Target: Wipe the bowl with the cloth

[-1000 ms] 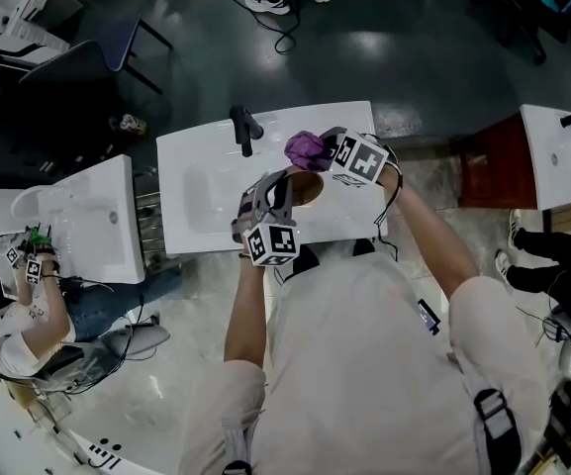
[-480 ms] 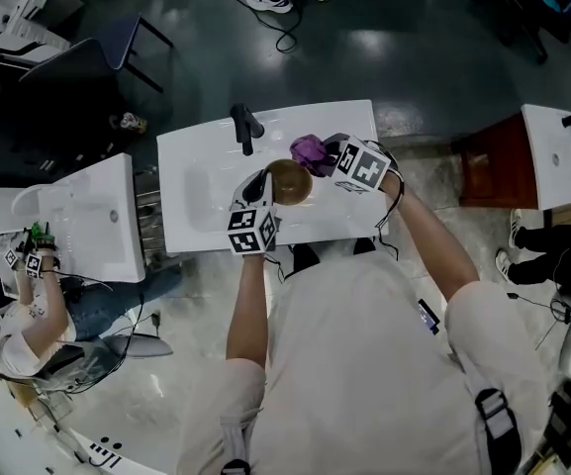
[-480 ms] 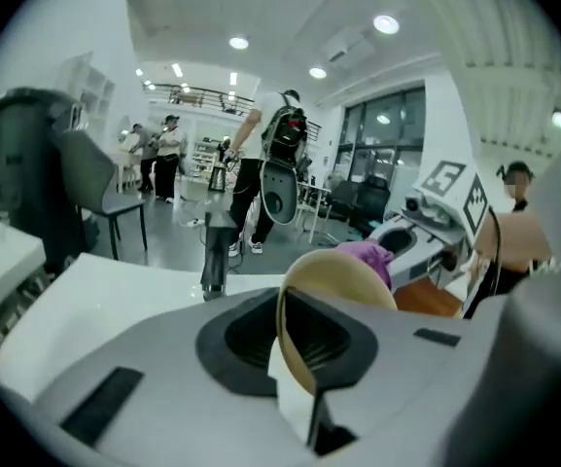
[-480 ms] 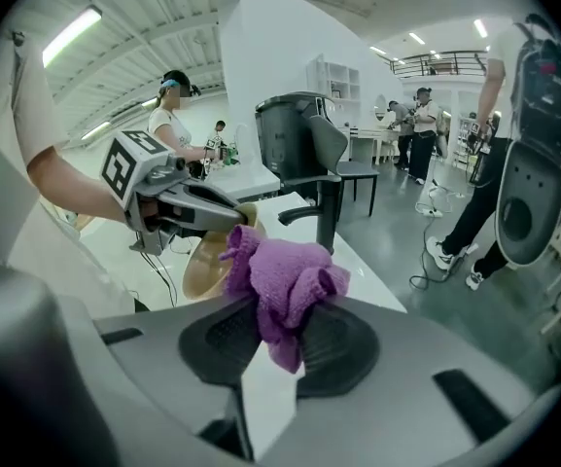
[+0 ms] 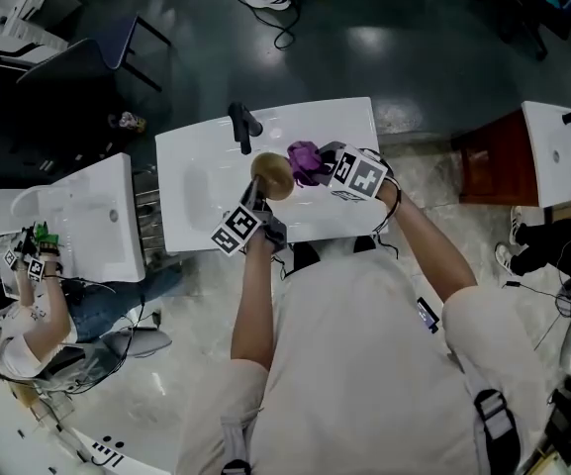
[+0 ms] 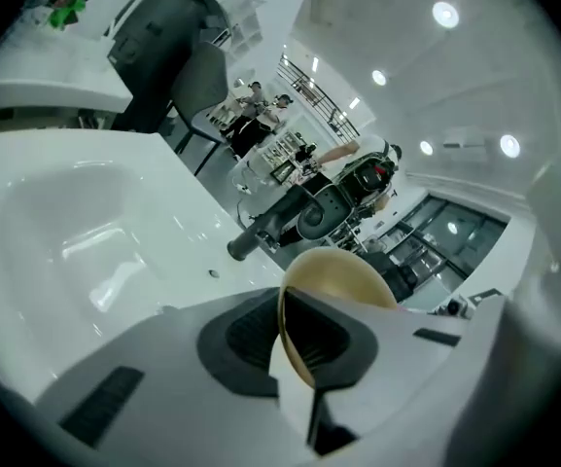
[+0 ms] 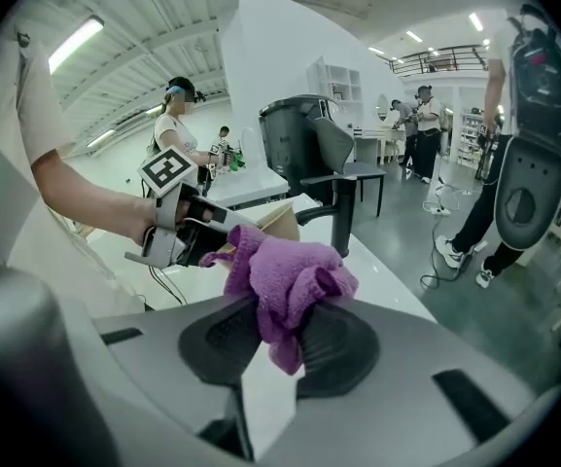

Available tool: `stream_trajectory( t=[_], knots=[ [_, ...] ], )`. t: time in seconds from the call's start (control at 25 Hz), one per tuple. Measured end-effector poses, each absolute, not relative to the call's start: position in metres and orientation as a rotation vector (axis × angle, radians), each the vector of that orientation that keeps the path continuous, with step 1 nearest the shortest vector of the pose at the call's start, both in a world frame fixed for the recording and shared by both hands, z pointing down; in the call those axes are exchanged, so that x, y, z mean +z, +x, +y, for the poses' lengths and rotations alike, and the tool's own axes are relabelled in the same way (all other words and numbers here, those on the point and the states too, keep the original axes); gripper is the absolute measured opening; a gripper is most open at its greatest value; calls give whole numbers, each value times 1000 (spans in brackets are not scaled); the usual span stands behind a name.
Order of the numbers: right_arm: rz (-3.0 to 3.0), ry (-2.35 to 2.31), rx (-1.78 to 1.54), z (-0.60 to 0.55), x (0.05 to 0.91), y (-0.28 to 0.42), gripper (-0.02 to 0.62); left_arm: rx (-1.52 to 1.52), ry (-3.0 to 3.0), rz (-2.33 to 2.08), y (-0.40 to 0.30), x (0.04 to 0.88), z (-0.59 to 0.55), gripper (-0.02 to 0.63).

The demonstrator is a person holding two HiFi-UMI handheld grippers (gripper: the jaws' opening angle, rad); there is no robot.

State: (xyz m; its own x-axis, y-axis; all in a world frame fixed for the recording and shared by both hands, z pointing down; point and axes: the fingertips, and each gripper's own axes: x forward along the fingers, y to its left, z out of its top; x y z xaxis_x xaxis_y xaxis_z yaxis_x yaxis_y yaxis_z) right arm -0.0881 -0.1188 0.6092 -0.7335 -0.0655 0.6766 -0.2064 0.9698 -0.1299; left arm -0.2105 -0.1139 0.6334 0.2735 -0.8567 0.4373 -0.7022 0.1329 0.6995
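Head view, items as we find them.

1. Left tool (image 5: 255, 198): jaws shut on the rim of the tan, round bowl (image 5: 273, 175), which looks wooden. The left gripper view confirms it: the left tool (image 6: 295, 343) pinches the bowl (image 6: 343, 275) with one jaw on each face of the wall. The bowl is held up on its edge above the white ceramic washbasin (image 5: 196, 166), just right of the black faucet (image 5: 244, 127).

2. Right tool (image 5: 323, 166): jaws closed on a bunched purple terry cloth (image 5: 305, 160). In the right gripper view the cloth (image 7: 285, 280) bulges out ahead of the pads, with a tail hanging below.

3. Governing relation: the bowl lies directly left of the right tool, along its line of reach. The cloth sits against or just beside the bowl's right flank. We cannot tell whether they touch, nor which face of the bowl is turned to the cloth.

4. Our judgement: wiping is at hand. The right tool is the one to travel; the left only needs to steady or turn the bowl.
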Motion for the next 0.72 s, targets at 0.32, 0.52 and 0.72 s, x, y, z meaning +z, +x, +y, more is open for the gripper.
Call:
stream_trajectory(
  t=[0.32,0.52,0.72],
  knots=[
    [-2382,136,259,-93,622,-94,75,-364,1545,-1444,-205,630,-119,15],
    [-2464,142,398,-81,625,-102,75,-475,1531,-1343,-192,618,-122,15],
    [-2498,125,438,-78,629,-110,75,-543,1520,-1245,-179,612,-121,15]
  ],
)
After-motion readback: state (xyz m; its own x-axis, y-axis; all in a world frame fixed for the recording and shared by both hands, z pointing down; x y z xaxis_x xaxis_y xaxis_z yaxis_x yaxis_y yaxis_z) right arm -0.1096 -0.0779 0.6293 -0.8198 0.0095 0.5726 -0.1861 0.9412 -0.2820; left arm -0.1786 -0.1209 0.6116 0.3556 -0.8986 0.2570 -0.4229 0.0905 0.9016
